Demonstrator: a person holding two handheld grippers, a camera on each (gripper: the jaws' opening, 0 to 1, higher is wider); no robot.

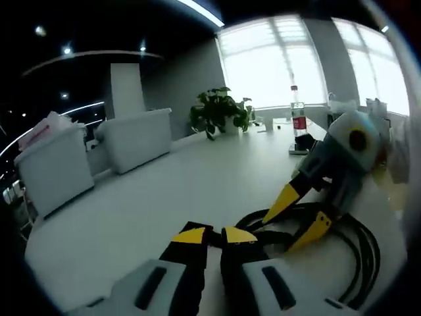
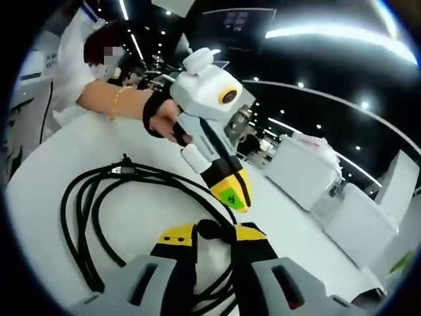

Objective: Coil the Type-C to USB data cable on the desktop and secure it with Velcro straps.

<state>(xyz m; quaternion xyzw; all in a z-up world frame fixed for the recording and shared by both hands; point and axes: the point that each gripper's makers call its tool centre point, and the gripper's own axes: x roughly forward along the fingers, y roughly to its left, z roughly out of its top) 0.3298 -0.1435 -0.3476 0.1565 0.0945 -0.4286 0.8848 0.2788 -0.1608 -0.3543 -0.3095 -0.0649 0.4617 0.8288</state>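
2 grippers meet over the black cable, which lies in loose loops on the white counter. Left gripper: jaws nearly closed, seemingly pinching the bundle to pin the coil. Right gripper: jaws narrow around a cable strand, though the grip itself is hard to confirm. No strap fitted yet.
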